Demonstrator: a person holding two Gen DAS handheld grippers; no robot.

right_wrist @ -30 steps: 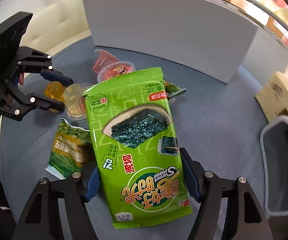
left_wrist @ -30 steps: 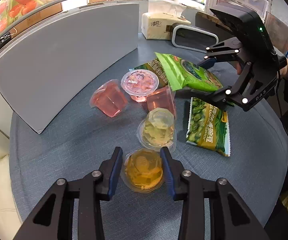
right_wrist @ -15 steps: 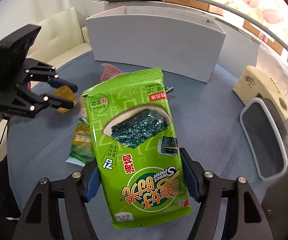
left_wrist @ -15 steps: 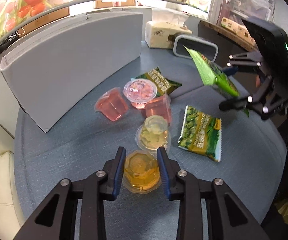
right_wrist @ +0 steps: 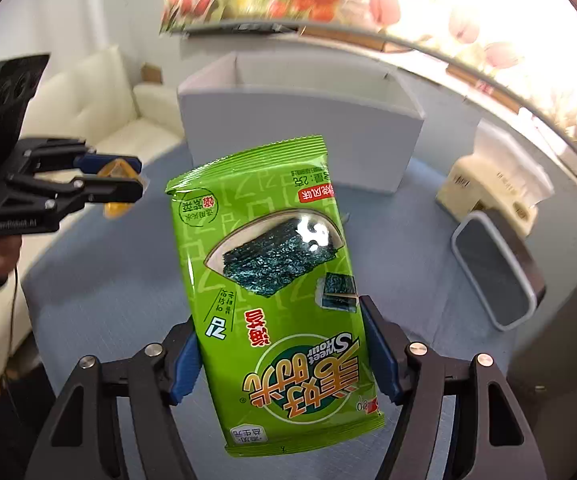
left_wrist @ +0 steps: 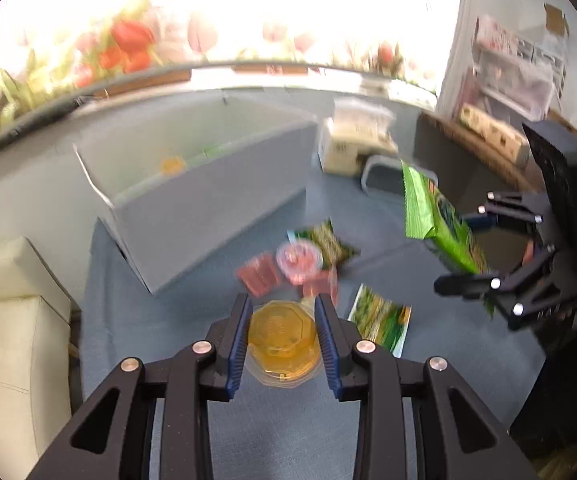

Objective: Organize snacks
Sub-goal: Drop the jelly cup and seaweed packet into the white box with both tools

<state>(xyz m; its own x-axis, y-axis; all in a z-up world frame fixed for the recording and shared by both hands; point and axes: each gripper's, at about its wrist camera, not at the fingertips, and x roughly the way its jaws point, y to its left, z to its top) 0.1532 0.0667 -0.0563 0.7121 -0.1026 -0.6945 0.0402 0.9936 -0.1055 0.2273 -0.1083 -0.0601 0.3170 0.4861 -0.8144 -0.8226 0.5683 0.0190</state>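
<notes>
While both tongs are loaded and raised above the table (left_wrist: 288,432), the left gripper (left_wrist: 282,334) pinches an orange jelly cup (left_wrist: 282,338) at lower centre of its view, and the right gripper (right_wrist: 280,344) clamps a green seaweed packet (right_wrist: 272,292) by its sides, mid-frame. The white box (right_wrist: 300,140) stands open in the upper centre. Likely hazards: the smooth cup could slip from the pads, and the limp packet could catch the box rim if brought in low.

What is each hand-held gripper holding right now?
Left hand-held gripper: closed on the orange jelly cup.
Right hand-held gripper: closed on the green seaweed packet.
</notes>
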